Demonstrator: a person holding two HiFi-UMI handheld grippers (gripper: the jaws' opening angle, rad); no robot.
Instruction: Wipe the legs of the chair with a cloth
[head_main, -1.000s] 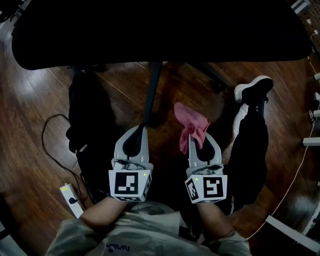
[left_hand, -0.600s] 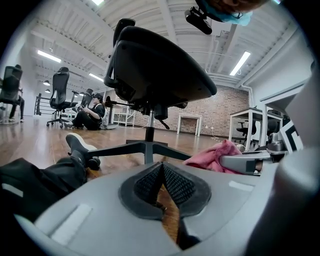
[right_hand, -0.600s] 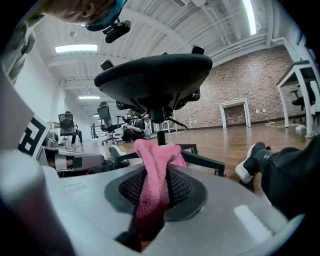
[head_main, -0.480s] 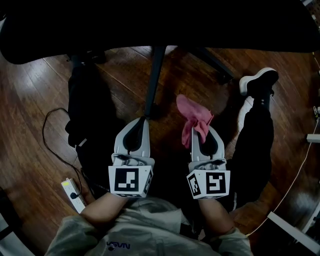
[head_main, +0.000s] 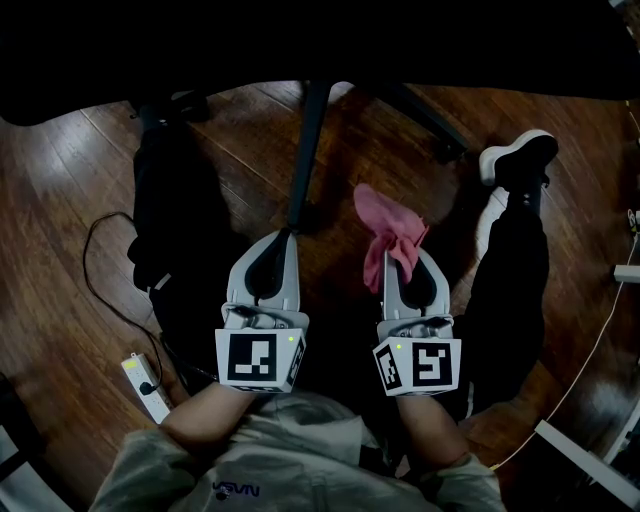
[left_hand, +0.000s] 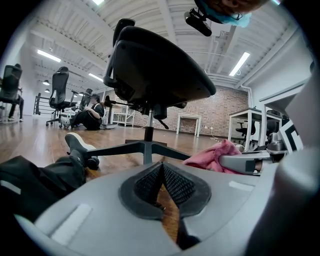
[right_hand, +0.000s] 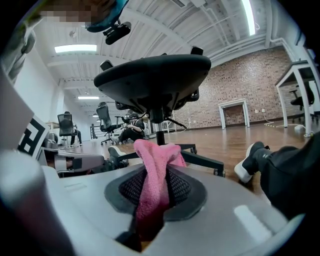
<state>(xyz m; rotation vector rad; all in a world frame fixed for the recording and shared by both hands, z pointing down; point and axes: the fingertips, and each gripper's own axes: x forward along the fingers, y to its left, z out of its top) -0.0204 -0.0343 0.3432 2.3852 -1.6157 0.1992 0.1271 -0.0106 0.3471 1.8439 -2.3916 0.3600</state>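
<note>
Little moved since earlier: left gripper (head_main: 285, 236) stayed closed, empty, beside black metal chair leg (head_main: 306, 150); right gripper (head_main: 400, 250) clamped crumpled pink cloth (head_main: 385, 222). I logged bare wooden floor (head_main: 235, 140) ahead; black chair seat (head_main: 300, 40) cropped.

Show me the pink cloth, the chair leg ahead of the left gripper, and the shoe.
pink cloth (head_main: 388, 235), head view, bunched middle
chair leg (head_main: 305, 150), head view, midway along it
shoe (head_main: 520, 160), head view, dark upper

Dark wooden plank floor (head_main: 60, 220) runs to a far brick wall (right_hand: 250, 95). The white beamed ceiling carries long strip lights (right_hand: 75, 48). Black office chairs (left_hand: 62, 85) stand far left, a white desk (right_hand: 300, 100) far right. A black cable (head_main: 86, 255) and white power strip (head_main: 143, 385) lie near left.
</note>
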